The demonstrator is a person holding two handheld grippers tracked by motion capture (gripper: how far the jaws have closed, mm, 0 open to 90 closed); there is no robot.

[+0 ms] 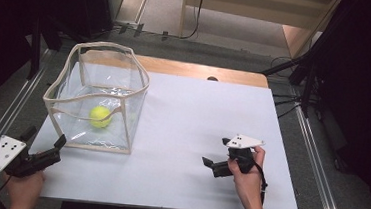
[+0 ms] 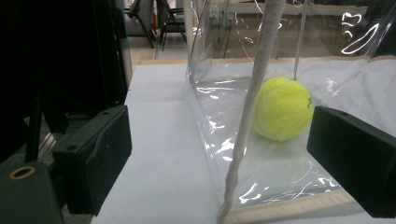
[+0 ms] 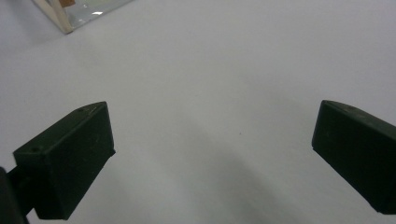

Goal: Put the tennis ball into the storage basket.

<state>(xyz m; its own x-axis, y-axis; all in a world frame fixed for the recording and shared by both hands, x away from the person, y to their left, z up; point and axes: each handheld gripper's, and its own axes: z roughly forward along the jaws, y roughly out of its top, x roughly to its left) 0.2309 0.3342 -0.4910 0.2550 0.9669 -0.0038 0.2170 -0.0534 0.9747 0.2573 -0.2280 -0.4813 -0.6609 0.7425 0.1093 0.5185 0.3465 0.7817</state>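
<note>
A yellow tennis ball (image 1: 100,116) lies on the floor of a clear plastic bag (image 1: 127,55) with cream trim, which stands open-topped on the left of the white table (image 1: 197,115). My left gripper (image 1: 45,138) rests at the table's front left corner, just outside the bag's near left corner, open. In the left gripper view the ball (image 2: 281,108) shows through the clear wall behind the bag's cream corner seam (image 2: 254,98), between my spread jaws (image 2: 224,158). My right gripper (image 1: 216,152) hovers open over bare table at the front right, with nothing between its jaws (image 3: 212,158).
The bag's bottom corner (image 3: 58,16) shows far off in the right gripper view. A wooden strip (image 1: 201,70) runs along the table's back edge. Metal rails (image 1: 1,120) flank the table, with black stands and cables (image 1: 295,88) at the back right.
</note>
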